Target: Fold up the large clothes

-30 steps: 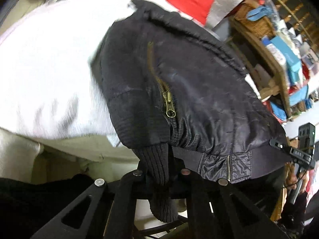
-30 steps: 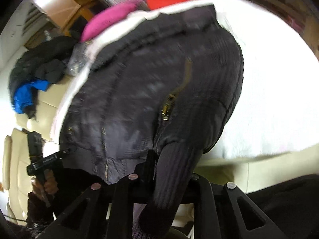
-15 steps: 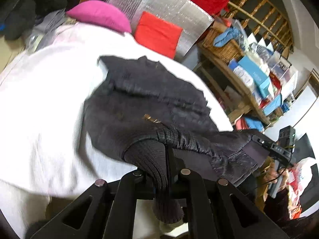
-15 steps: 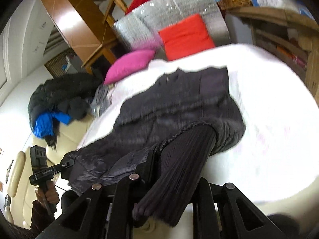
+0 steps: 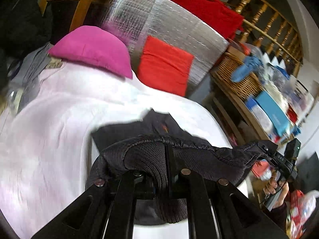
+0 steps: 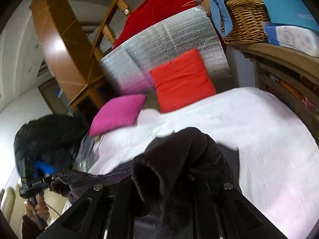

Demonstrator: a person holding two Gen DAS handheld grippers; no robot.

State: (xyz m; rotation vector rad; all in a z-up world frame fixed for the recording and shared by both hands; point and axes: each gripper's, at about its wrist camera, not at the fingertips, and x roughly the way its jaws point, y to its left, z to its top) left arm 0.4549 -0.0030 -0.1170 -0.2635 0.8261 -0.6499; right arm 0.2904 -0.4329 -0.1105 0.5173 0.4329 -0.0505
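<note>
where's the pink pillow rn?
Pink pillow lies at the white bed's far end, upper left in the left wrist view, beside the red cushion.

The jacket (image 5: 179,149) is dark cloth, its cuff (image 5: 151,159) a coarse ribbed knit and its body a smoother, faintly shiny weave. The left gripper (image 5: 169,181) is matt black plastic with small dull metal studs. The sheet (image 5: 59,123) is soft, pale, matt cloth. At the far edge of the bed, the pink cushion (image 5: 93,51) and red cushion (image 5: 165,61) are matt fabric; behind them, a board (image 5: 169,25) of crinkled, shiny silver foil. The basket (image 6: 245,22) is glossy woven wicker, the railing (image 5: 269,22) varnished wood.
</note>
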